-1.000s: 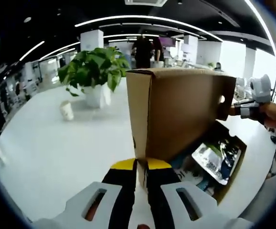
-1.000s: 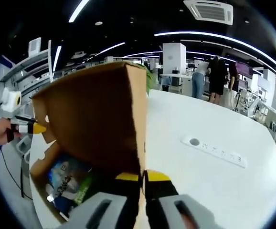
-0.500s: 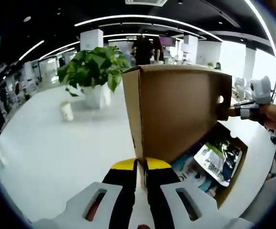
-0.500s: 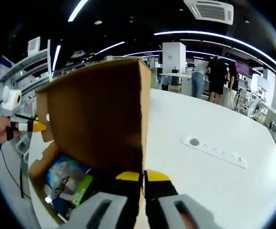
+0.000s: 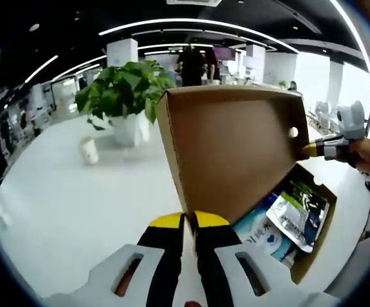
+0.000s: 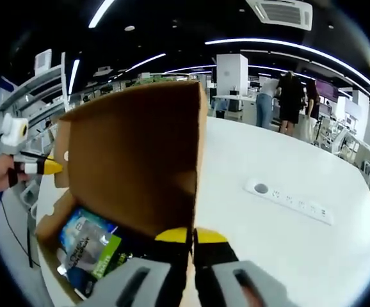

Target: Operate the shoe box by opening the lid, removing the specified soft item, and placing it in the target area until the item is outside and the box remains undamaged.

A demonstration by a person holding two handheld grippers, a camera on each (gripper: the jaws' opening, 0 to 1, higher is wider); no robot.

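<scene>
Left gripper view: both grippers, left gripper (image 5: pixel 188 224) and right gripper (image 6: pixel 188 238), clench the raised lid (image 5: pixel 236 150); pouches (image 5: pixel 297 214) partly hidden.

Each claw (image 5: pixel 188 225) has black jaws tipped yellow, set on pale grey slotted mounts.

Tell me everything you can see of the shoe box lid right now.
The lid is plain brown cardboard, raised steeply with its inner face showing, and a small round hole near one end. It looks undamaged. The left gripper is shut on one end's edge and the right gripper on the other. Beneath it the open box on the white table holds glossy soft pouches.
</scene>
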